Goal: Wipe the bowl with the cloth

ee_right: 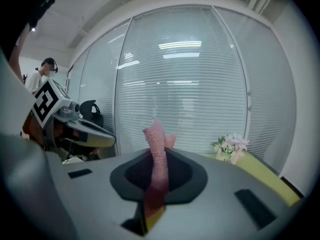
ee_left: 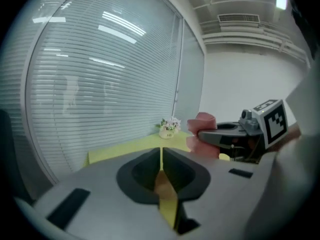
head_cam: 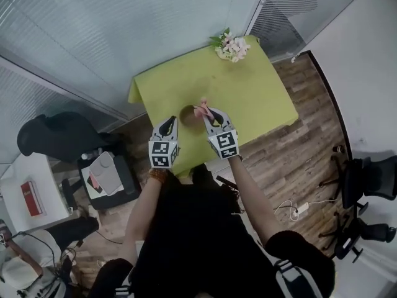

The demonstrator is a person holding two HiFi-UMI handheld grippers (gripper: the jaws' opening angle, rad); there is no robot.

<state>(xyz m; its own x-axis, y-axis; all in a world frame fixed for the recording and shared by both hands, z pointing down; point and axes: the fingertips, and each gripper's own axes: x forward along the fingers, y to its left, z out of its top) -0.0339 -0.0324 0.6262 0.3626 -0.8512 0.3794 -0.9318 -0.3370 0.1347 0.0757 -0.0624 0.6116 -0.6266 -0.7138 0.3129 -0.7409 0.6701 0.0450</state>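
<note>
A small brown bowl [head_cam: 187, 113] sits on the green table [head_cam: 248, 85] near its front edge. My left gripper [head_cam: 170, 120] hovers just left of the bowl. In the left gripper view, my left gripper [ee_left: 161, 151] has its jaws shut with nothing pinched. A brown sliver of the bowl [ee_left: 162, 183] shows through the slot below the tips. My right gripper [head_cam: 209, 112] is shut on a pink mesh cloth [head_cam: 201, 108] just right of the bowl. The cloth [ee_right: 156, 144] sticks up from the right gripper [ee_right: 159, 156]. The left gripper view shows the cloth [ee_left: 202, 121] to its right.
A flower pot [head_cam: 231, 45] stands at the table's far edge. A glass wall with blinds lies behind the table. A black chair [head_cam: 59, 135] and a side table [head_cam: 28, 197] stand at left. Office chairs [head_cam: 366, 191] stand at right, with a power strip [head_cam: 298, 208] on the floor.
</note>
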